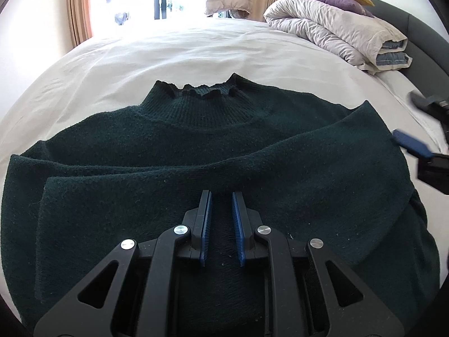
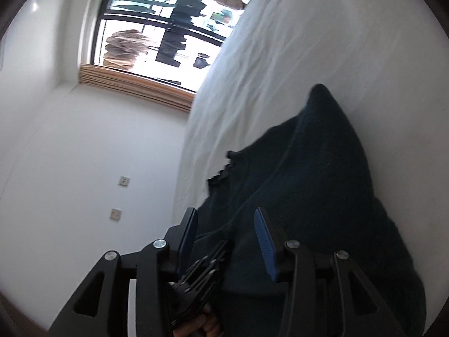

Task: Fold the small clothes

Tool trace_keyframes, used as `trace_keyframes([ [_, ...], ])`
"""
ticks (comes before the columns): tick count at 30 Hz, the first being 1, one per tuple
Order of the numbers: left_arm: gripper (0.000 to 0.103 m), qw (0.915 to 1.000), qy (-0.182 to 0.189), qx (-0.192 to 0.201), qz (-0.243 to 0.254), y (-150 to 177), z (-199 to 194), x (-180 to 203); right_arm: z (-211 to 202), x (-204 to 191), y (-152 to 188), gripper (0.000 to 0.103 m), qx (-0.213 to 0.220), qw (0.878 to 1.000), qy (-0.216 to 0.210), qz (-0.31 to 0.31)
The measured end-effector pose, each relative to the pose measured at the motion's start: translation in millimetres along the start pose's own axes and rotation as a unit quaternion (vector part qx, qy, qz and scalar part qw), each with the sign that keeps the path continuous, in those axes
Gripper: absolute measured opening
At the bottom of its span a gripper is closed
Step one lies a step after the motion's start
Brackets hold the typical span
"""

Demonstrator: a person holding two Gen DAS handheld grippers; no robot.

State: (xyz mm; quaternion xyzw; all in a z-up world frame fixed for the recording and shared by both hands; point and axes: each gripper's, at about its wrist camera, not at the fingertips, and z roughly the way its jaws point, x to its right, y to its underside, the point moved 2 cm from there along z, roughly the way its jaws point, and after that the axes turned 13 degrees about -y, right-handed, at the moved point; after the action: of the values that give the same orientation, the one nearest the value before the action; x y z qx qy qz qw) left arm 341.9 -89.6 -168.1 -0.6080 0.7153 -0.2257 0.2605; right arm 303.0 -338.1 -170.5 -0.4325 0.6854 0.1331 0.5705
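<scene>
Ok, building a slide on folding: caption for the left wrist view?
Left tool nearly closed above a dark green sweater, sleeves folded across its front, on a white bed.

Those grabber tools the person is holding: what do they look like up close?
Both the left gripper and the right gripper are matte black frames of angular link arms with triangular cut-outs, joined by round silver pins. Each ends in two flat black fingers lined with ribbed blue pads. No cables or markings show.
</scene>
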Motion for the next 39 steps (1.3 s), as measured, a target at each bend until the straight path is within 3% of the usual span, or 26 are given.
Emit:
trace_keyframes([
  [1, 0.017, 1.0000, 0.004, 0.001, -0.004, 0, 0, -1, 3, 15, -7, 0.034, 0.007, 1.000, 0.014, 0.007],
  [2, 0.017, 0.9999, 0.009, 0.001, -0.008, 0, 0, -3, 2, 27, -13, 0.007, 0.016, 0.999, 0.031, 0.009],
  [3, 0.017, 0.9998, 0.013, 0.001, -0.013, 1, 1, -5, -2, 36, -20, 0.000, 0.028, 0.998, 0.046, 0.011],
  [4, 0.017, 0.9997, 0.017, 0.002, -0.016, 1, 1, -6, -7, 41, -26, 0.000, 0.041, 0.998, 0.034, 0.012],
  [7, 0.017, 0.9995, 0.023, 0.004, -0.022, 1, 1, -8, -31, 33, -32, 0.007, 0.081, 0.993, 0.080, -0.010],
  [8, 0.017, 0.9995, 0.023, 0.003, -0.023, 0, 0, -7, -37, 26, -28, 0.024, 0.089, 0.993, 0.079, -0.014],
  [9, 0.017, 0.9996, 0.017, 0.005, -0.021, 0, -2, -6, -39, 16, -26, 0.029, 0.094, 0.993, 0.072, -0.021],
  [12, 0.017, 0.9997, -0.019, 0.013, 0.000, -1, -12, 3, -15, -20, -3, 0.039, 0.043, 0.996, 0.026, -0.073],
  [14, 0.017, 0.9990, -0.042, 0.017, 0.001, -1, -21, 4, 12, -25, 12, 0.048, 0.003, 0.995, 0.042, -0.091],
  [16, 0.017, 0.9980, -0.061, 0.016, -0.007, 0, -28, -5, 22, -9, 13, 0.045, -0.009, 0.995, 0.056, -0.081],
  [19, 0.017, 0.9972, -0.073, 0.008, -0.008, 6, -33, -28, 7, 16, -3, 0.011, 0.013, 0.999, 0.038, -0.035],
  [20, 0.017, 0.9970, -0.077, 0.003, -0.009, 7, -33, -35, -1, 22, -8, 0.008, 0.024, 0.999, 0.040, -0.023],
  [24, 0.017, 0.9966, -0.080, 0.002, -0.021, 15, -38, -57, -36, 25, -17, 0.008, 0.074, 0.993, 0.089, -0.019],
  [25, 0.017, 0.9957, -0.089, 0.006, -0.022, 18, -41, -58, -42, 20, -14, 0.015, 0.080, 0.993, 0.084, -0.016],
  [26, 0.017, 0.9948, -0.100, 0.011, -0.020, 20, -44, -58, -45, 9, -10, 0.029, 0.079, 0.994, 0.074, -0.030],
  [29, 0.017, 0.9883, -0.150, 0.024, 0.002, 26, -49, -51, -24, -28, 10, 0.044, 0.040, 0.996, 0.029, -0.075],
  [31, 0.017, 0.9817, -0.186, 0.030, 0.028, 29, -52, -44, -2, -36, 21, 0.047, 0.010, 0.996, 0.025, -0.087],
  [33, 0.017, 0.9747, -0.216, 0.032, 0.048, 32, -52, -43, 11, -22, 24, 0.047, -0.006, 0.996, 0.054, -0.076],
  [34, 0.017, 0.9736, -0.221, 0.032, 0.049, 34, -52, -46, 9, -11, 24, 0.039, -0.005, 0.996, 0.053, -0.068],
  [35, 0.017, 0.9747, -0.217, 0.031, 0.045, 36, -52, -51, 4, -5, 22, 0.027, 0.001, 0.997, 0.049, -0.067],
  [37, 0.017, 0.9788, -0.201, 0.030, 0.029, 40, -53, -66, -6, 7, 18, 0.013, 0.004, 0.998, 0.035, -0.043],
  [39, 0.018, 0.9840, -0.176, 0.028, 0.006, 44, -50, -80, -24, 13, 14, 0.009, 0.018, 0.999, 0.036, -0.028],
])
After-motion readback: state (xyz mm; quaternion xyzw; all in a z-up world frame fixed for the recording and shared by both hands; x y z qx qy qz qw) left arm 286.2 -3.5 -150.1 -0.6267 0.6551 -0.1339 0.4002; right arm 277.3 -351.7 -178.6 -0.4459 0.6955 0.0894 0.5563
